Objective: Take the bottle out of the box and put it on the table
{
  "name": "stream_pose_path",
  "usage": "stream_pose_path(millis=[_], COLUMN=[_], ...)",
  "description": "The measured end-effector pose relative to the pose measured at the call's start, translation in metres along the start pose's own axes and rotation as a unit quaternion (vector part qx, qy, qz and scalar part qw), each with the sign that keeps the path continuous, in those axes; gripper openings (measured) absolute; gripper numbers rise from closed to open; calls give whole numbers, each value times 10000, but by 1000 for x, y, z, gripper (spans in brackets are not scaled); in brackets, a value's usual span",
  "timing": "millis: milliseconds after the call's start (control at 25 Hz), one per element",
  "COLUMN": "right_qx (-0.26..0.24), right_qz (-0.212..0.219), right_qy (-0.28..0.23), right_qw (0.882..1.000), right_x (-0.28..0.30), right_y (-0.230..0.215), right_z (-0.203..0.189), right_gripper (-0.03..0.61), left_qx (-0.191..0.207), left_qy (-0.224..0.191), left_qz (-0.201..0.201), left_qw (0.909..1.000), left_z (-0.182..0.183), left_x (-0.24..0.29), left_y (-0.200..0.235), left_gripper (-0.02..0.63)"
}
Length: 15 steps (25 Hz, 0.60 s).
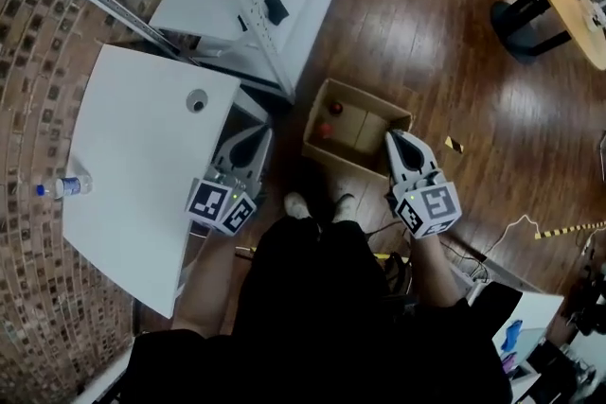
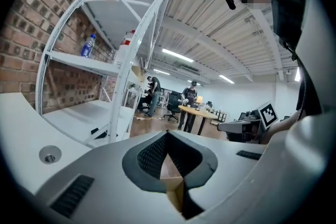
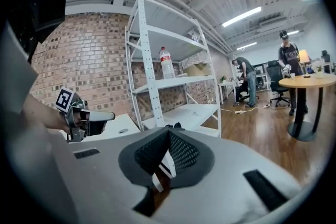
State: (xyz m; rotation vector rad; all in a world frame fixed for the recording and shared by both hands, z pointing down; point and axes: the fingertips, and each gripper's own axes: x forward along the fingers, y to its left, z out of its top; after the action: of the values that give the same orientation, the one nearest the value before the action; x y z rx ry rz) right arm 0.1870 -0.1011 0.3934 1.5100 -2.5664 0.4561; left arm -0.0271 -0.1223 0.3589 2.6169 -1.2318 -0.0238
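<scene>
Here, bottle (image 1: 66, 187) on table (image 1: 142, 156), cap leftward

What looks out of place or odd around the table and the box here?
One thing: the clear bottle sits right at the edge of the white table, where a nudge could tip it off. Whether it stands or lies is unclear. The box looks normal.

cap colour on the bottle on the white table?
Blue cap. The bottle stands near the left edge of the table; it shows best in the head view.
</scene>
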Motion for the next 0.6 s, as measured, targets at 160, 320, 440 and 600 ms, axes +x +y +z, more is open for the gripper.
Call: stream_pose_path(millis=[160, 320, 440, 600], right_qx=[-318, -401, -636, -938], right_qz=[174, 642, 899, 1267], right_qy=[343, 720, 955, 933], right_qw=[9988, 9945, 9893, 9831], right_x=[26, 56, 89, 146], right_y=[-11, -32, -50, -74], right_z=[-52, -126, -192, -278], right_gripper=[5, 76, 141, 176], left_qx=[-146, -239, -189, -14], left_qy=[314, 551, 639, 480], left_qz=[9, 30, 72, 120], left_qw=[9994, 9982, 9978, 9988], left_z=[-64, -141, -206, -294], left_x=[18, 41, 60, 96], left_y=[14, 31, 52, 91], left_gripper=[3, 3, 3, 3])
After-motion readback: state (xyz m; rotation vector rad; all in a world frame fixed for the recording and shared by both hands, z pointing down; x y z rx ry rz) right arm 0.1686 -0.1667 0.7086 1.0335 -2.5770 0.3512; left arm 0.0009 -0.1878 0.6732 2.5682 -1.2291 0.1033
